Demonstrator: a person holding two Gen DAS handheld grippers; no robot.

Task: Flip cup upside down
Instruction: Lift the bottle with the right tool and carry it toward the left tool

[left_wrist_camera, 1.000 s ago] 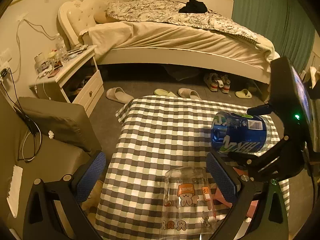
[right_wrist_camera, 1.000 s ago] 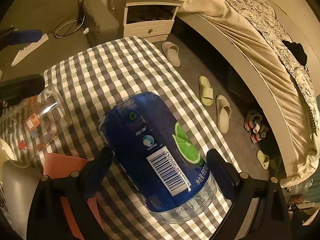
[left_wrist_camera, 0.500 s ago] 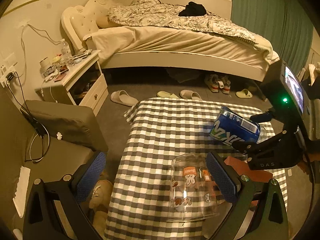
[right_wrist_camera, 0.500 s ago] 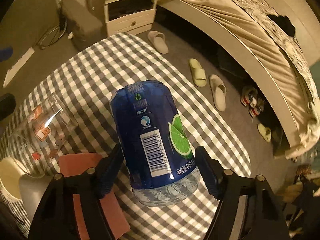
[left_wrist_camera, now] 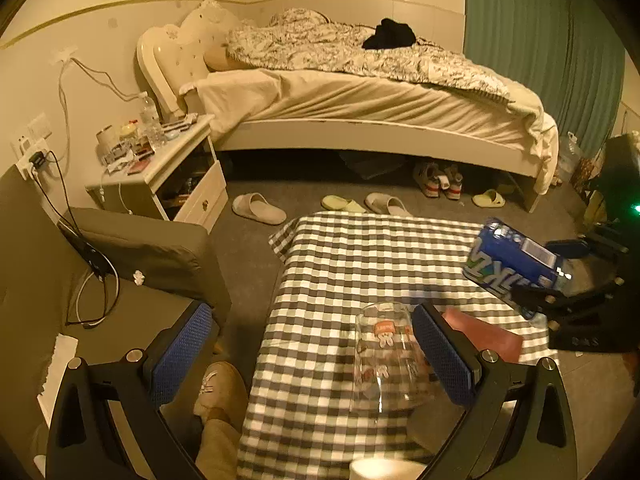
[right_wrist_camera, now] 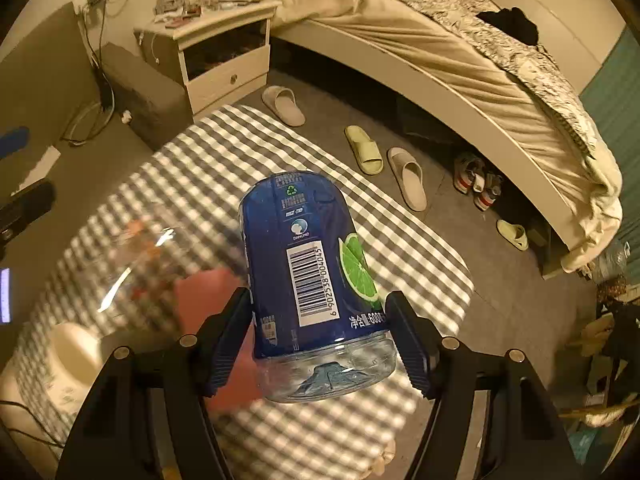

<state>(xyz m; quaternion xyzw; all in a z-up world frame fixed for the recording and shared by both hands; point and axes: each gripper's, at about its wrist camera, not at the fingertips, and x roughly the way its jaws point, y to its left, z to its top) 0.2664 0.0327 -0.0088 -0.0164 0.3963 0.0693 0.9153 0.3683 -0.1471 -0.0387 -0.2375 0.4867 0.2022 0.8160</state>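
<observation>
Checkered table (left_wrist_camera: 340,264) beside the bed: cup (left_wrist_camera: 386,360) sits mouth-down there, just ahead of the spread, empty left gripper (left_wrist_camera: 312,356), while right gripper (right_wrist_camera: 320,344) clamps a blue bottle (right_wrist_camera: 308,276) aloft, likely keeping it clear.

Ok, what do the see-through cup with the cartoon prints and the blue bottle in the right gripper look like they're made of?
Cup: clear and glossy, with the checked cloth showing through its wall; glass or hard clear plastic, the look leaves it open.
Bottle: probably thin clear plastic, judging by the moulded, ridged transparent base below a glossy printed blue label wrap with a barcode. The right gripper is shut on it.
</observation>
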